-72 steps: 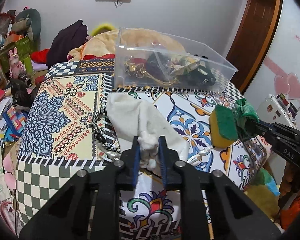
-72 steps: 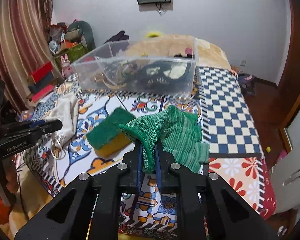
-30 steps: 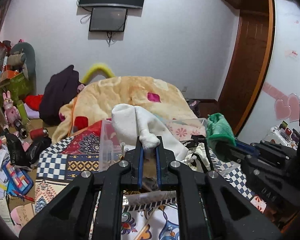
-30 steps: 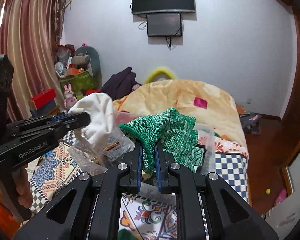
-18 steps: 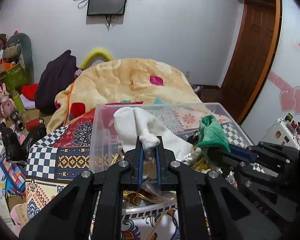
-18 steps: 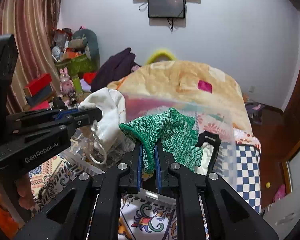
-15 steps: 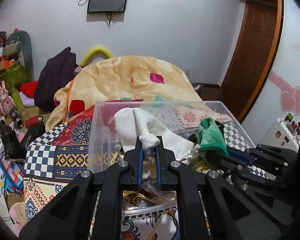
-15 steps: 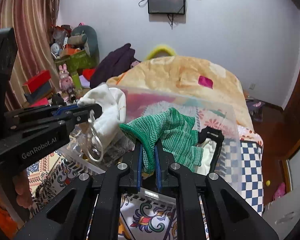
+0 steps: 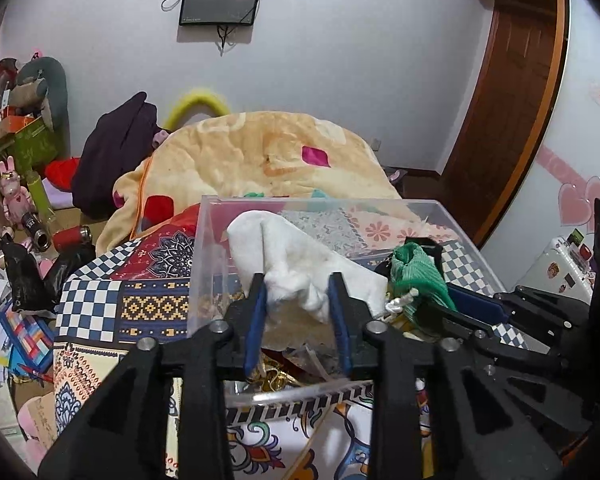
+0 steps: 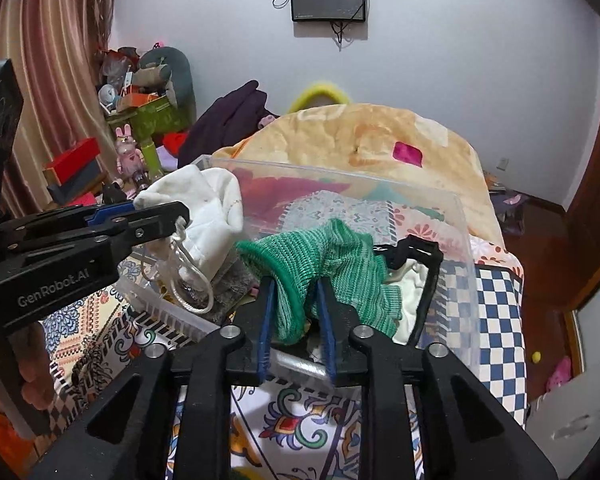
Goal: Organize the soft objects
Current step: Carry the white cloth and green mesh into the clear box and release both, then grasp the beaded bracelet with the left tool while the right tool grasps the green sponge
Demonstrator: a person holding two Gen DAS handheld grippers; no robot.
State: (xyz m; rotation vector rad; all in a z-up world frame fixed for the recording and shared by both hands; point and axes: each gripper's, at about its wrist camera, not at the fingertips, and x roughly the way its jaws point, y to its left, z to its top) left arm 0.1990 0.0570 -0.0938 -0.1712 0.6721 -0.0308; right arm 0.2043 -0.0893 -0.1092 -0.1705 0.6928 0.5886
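Observation:
A clear plastic bin (image 9: 204, 264) stands on the patterned bed cover and also shows in the right wrist view (image 10: 464, 240). My left gripper (image 9: 298, 286) is over the bin, jaws apart, with a white drawstring pouch (image 9: 296, 256) lying loose between them. The pouch also shows in the right wrist view (image 10: 204, 208). My right gripper (image 10: 294, 296) is over the bin's right half, jaws apart, with a green knitted glove (image 10: 340, 264) draped loose between them. The glove also shows in the left wrist view (image 9: 418, 272). Several dark and gold items lie in the bin.
A peach blanket (image 9: 268, 152) is heaped behind the bin. Dark clothes (image 9: 116, 152) and toys (image 10: 132, 152) crowd the far left. A wooden door (image 9: 512, 112) stands at the right. The bed cover (image 9: 100, 304) spreads around the bin.
Both grippers came down over the bin and their jaws opened. The white pouch and the green glove are no longer pinched and sag into the bin.

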